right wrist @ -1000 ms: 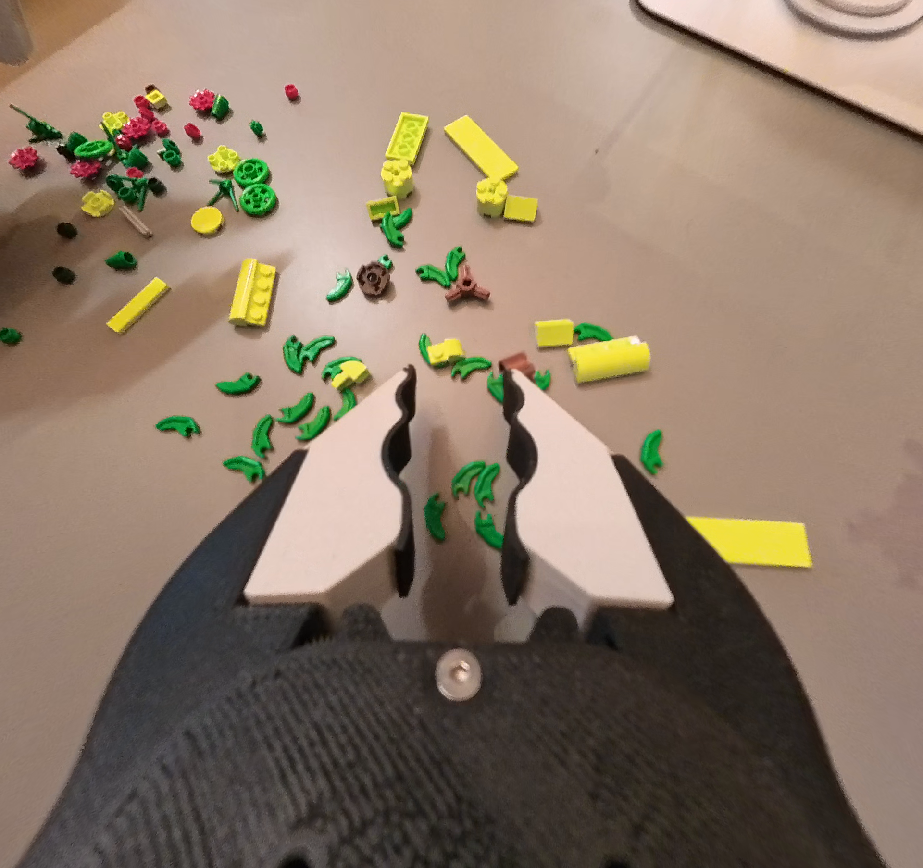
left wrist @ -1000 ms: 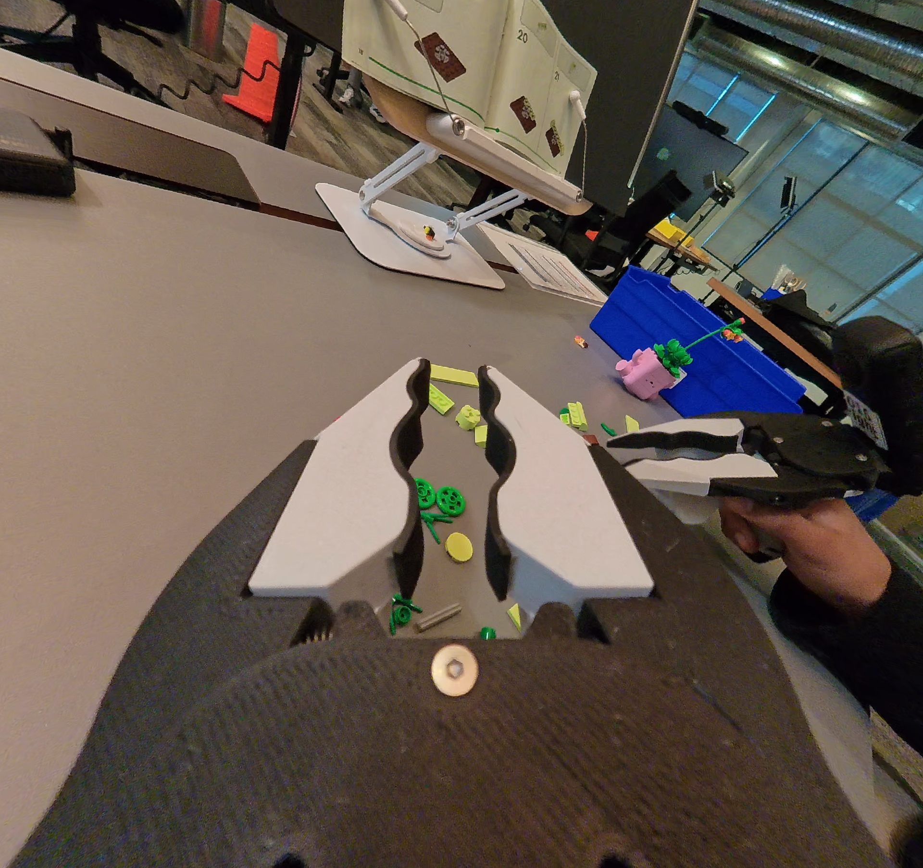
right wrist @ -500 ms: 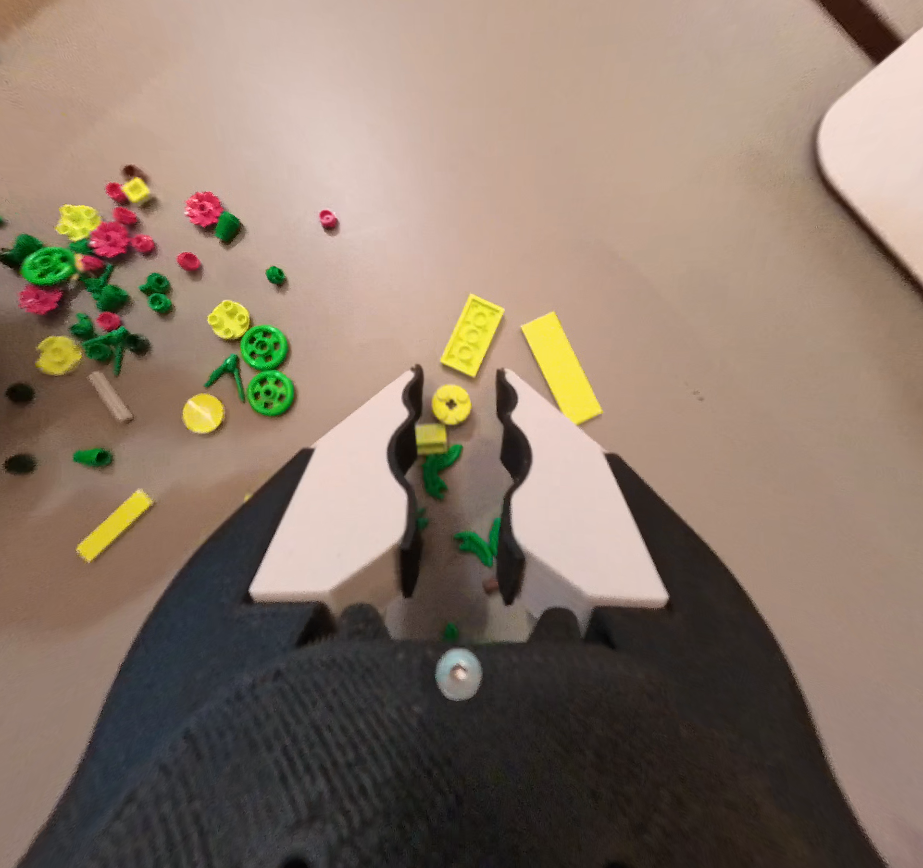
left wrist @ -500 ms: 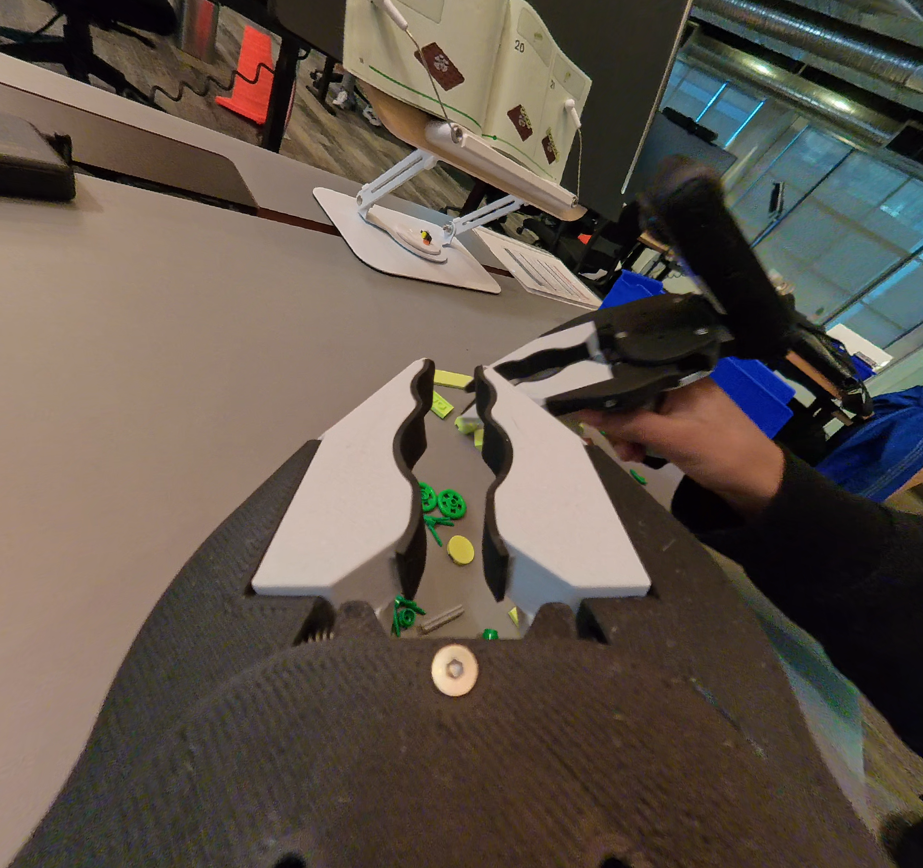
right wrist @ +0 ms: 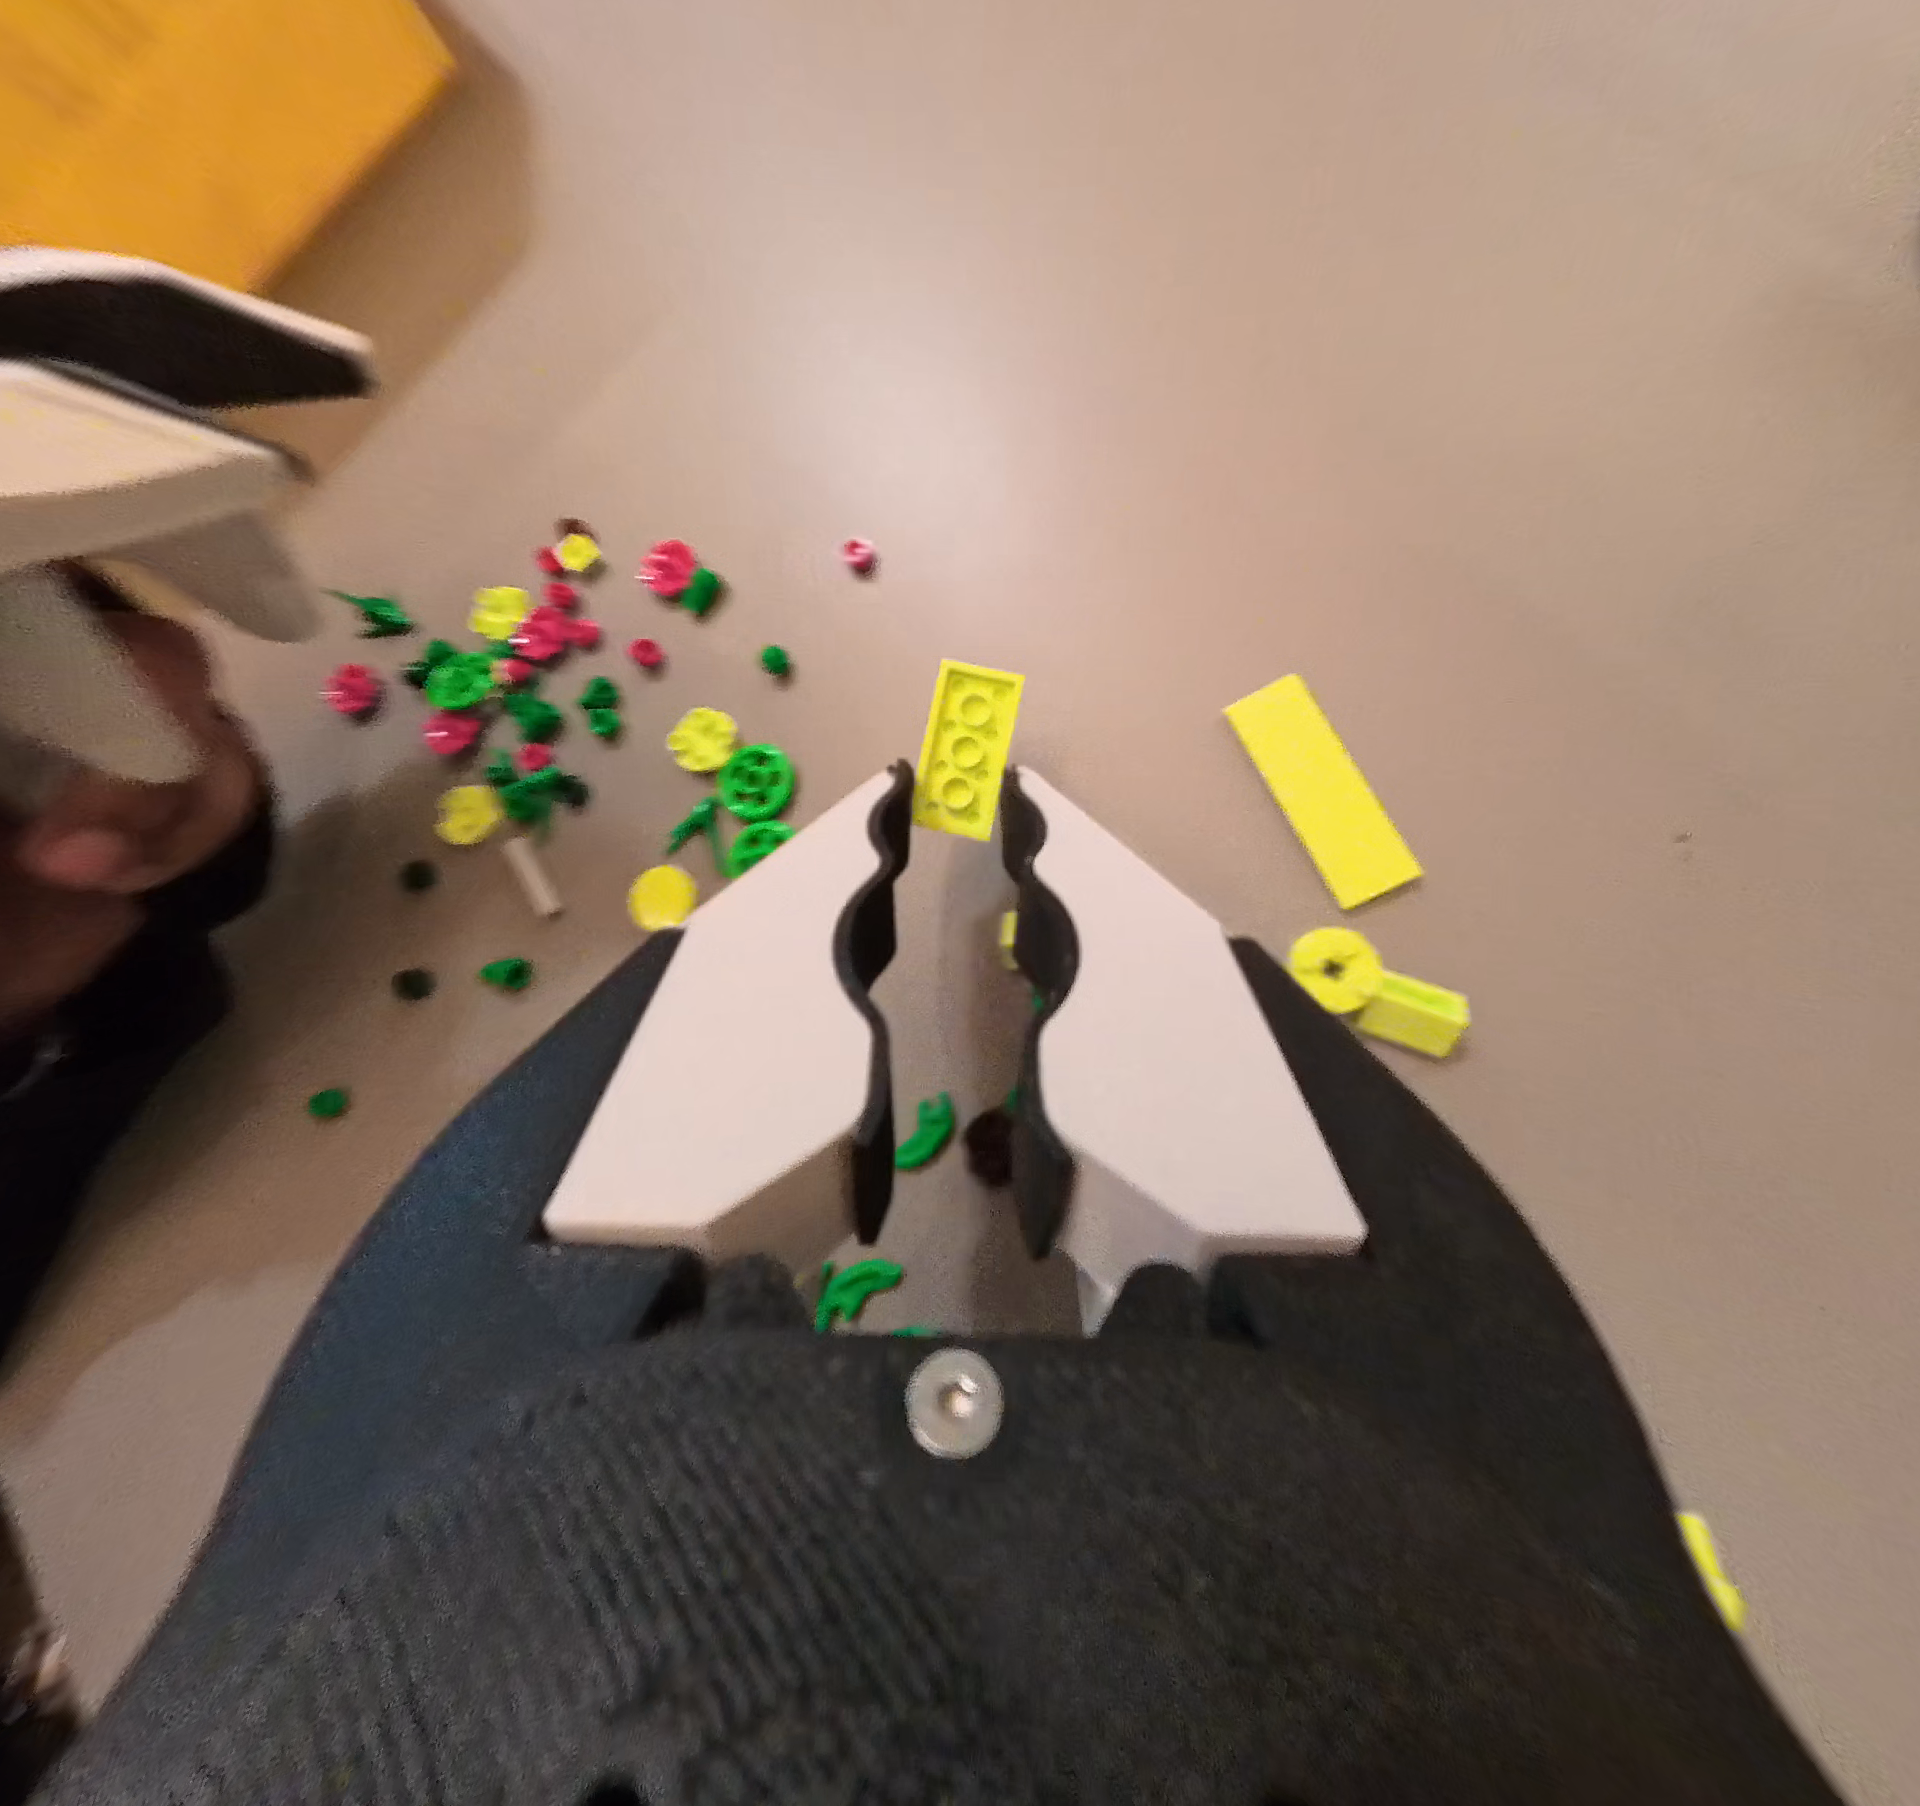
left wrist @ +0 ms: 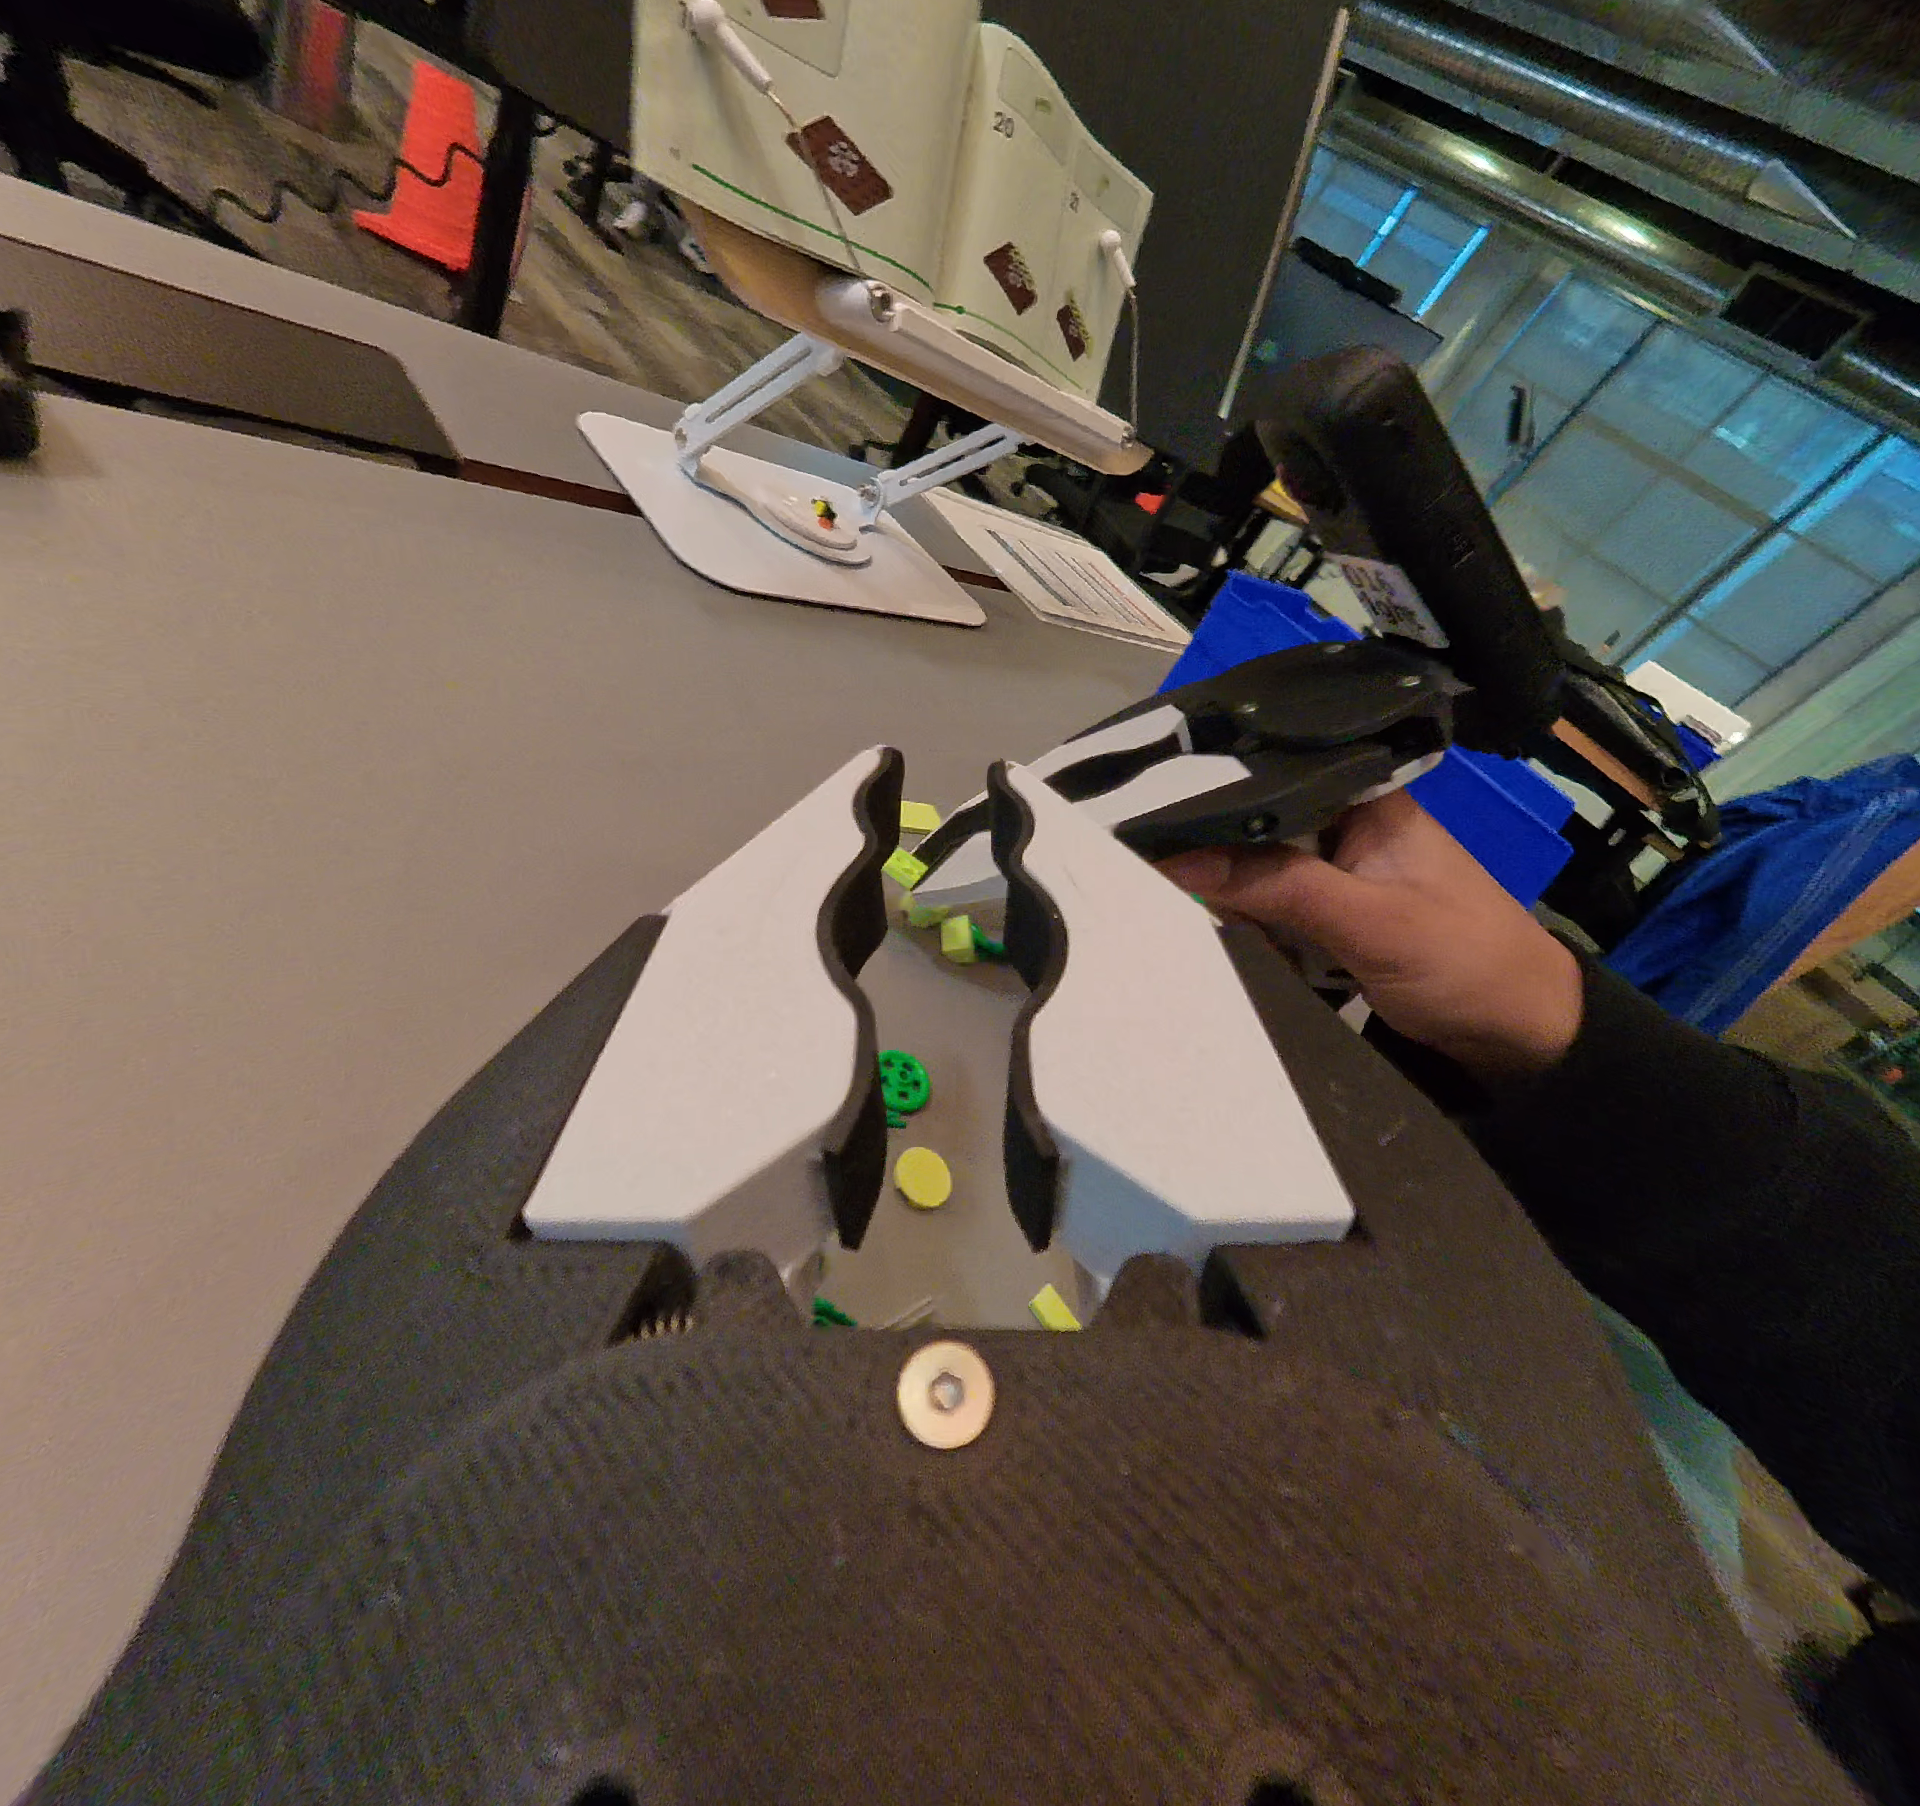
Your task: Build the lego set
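Observation:
My right gripper points down at the grey table. Its jaws are narrowed onto the near end of a yellow-green studded plate and touch its sides. In the left wrist view, the right gripper reaches in from the right, held by a hand, with the yellow-green plate at its tips. My left gripper is open and empty, low over a green wheel piece and a yellow round tile.
A heap of pink, green and yellow small pieces lies to the left. A flat yellow tile and a yellow-green round piece lie to the right. A yellow box stands far left. A booklet stand and a blue bin stand behind. Across from one pair of fingers to the other is roughly 10 cm. My right gripper's tips are some 8 cm from the yellow round tile. It turns up in the right wrist view as well.
My right gripper has swept left and forward across the loose pieces to the studded plate, and its jaws have narrowed onto it. My left gripper has stayed nearly still.

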The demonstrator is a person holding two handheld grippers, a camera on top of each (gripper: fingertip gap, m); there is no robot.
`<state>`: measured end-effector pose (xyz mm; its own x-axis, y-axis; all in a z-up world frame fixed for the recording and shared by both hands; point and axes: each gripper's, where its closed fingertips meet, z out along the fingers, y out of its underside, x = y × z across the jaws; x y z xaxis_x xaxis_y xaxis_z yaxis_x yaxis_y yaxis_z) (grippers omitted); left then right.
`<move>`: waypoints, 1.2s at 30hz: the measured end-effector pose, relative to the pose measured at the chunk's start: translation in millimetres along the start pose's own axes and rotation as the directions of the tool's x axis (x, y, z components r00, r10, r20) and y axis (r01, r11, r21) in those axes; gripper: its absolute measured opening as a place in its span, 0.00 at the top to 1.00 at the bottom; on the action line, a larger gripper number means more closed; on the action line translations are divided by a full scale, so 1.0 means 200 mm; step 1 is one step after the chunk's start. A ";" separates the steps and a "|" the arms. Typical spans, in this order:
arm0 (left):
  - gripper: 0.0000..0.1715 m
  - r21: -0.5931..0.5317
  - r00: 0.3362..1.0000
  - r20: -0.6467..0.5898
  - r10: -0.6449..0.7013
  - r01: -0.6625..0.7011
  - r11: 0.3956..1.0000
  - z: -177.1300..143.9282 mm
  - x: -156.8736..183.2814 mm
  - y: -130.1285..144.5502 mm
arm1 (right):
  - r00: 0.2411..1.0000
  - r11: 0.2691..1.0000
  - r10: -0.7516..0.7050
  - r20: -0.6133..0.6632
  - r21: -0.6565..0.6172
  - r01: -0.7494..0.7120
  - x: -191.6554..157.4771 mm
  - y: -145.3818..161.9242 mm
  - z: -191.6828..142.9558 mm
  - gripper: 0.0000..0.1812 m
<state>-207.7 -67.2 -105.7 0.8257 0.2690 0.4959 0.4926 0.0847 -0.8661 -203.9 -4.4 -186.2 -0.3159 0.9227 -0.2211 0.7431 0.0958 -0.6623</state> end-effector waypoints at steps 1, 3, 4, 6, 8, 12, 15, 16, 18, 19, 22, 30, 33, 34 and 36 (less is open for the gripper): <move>0.92 -0.007 1.000 -0.028 0.006 -0.006 1.000 0.01 0.03 0.01 | 0.999 1.000 0.007 0.044 0.030 -0.008 -0.04 -0.01 -0.04 0.92; 0.91 -0.031 0.996 -0.093 0.012 -0.015 0.999 0.03 0.08 0.03 | 0.994 0.996 0.010 0.112 0.085 -0.020 -0.11 -0.01 -0.12 0.92; 0.91 -0.041 0.991 -0.135 0.015 -0.021 0.999 0.03 0.12 0.04 | 0.990 0.994 0.006 0.140 0.111 -0.022 -0.15 -0.01 -0.17 0.92; 0.88 -0.062 0.971 -0.241 0.008 -0.024 0.998 0.05 0.21 0.07 | 0.980 0.989 0.001 0.198 0.146 -0.030 -0.21 0.01 -0.27 0.92; 0.81 -0.090 0.929 -0.371 -0.007 -0.028 0.996 0.05 0.33 0.10 | 0.964 0.986 -0.006 0.267 0.160 -0.039 -0.27 0.05 -0.37 0.92; 0.74 -0.145 0.848 -0.529 0.018 -0.111 0.983 0.04 0.50 0.18 | 0.893 0.980 0.031 0.450 0.163 -0.116 -0.39 0.12 -0.54 0.92; 0.70 -0.163 0.767 -0.641 -0.016 -0.116 0.980 0.00 0.64 0.22 | 0.699 0.949 0.131 0.703 0.115 -0.294 -0.52 0.12 -0.71 0.92; 0.71 -0.163 0.715 -0.696 -0.059 -0.078 0.984 -0.03 0.69 0.20 | 0.629 0.937 0.144 0.764 0.099 -0.334 -0.55 0.12 -0.75 0.92; 0.72 -0.174 0.607 -0.785 -0.125 -0.021 0.985 -0.08 0.79 0.17 | 0.534 0.916 0.171 0.828 0.066 -0.395 -0.57 0.13 -0.80 0.92; 0.73 -0.173 0.578 -0.805 -0.134 -0.013 0.985 -0.10 0.81 0.17 | 0.501 0.907 0.184 0.846 0.050 -0.418 -0.58 0.14 -0.81 0.92; 0.83 -0.176 0.539 -0.829 -0.147 -0.002 0.984 -0.12 0.85 0.17 | 0.354 0.853 0.234 0.906 -0.017 -0.521 -0.56 0.12 -0.86 0.92; 0.97 -0.238 0.628 -0.746 -0.219 0.055 0.970 -0.03 0.75 0.20 | 0.406 0.794 0.252 0.879 0.052 -0.605 -0.44 0.11 -0.82 0.96; 0.97 -0.264 0.688 -0.673 -0.273 0.121 0.957 0.03 0.66 0.21 | 0.734 0.817 0.178 0.655 0.318 -0.481 -0.27 0.10 -0.78 0.91; 0.97 -0.273 0.704 -0.646 -0.295 0.148 0.951 0.05 0.63 0.21 | 0.853 0.839 0.128 0.506 0.404 -0.365 -0.22 0.11 -0.77 0.86; 0.97 -0.281 0.733 -0.591 -0.337 0.205 0.938 0.09 0.57 0.21 | 0.990 0.863 -0.035 0.140 0.504 -0.040 -0.14 0.11 -0.78 0.82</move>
<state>-97.8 -16.6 -87.1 0.6014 -0.3985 0.6924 0.7082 -0.1353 -0.6930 -87.2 29.0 -82.4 -0.4214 0.8574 -0.2954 0.3568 -0.1427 -0.9232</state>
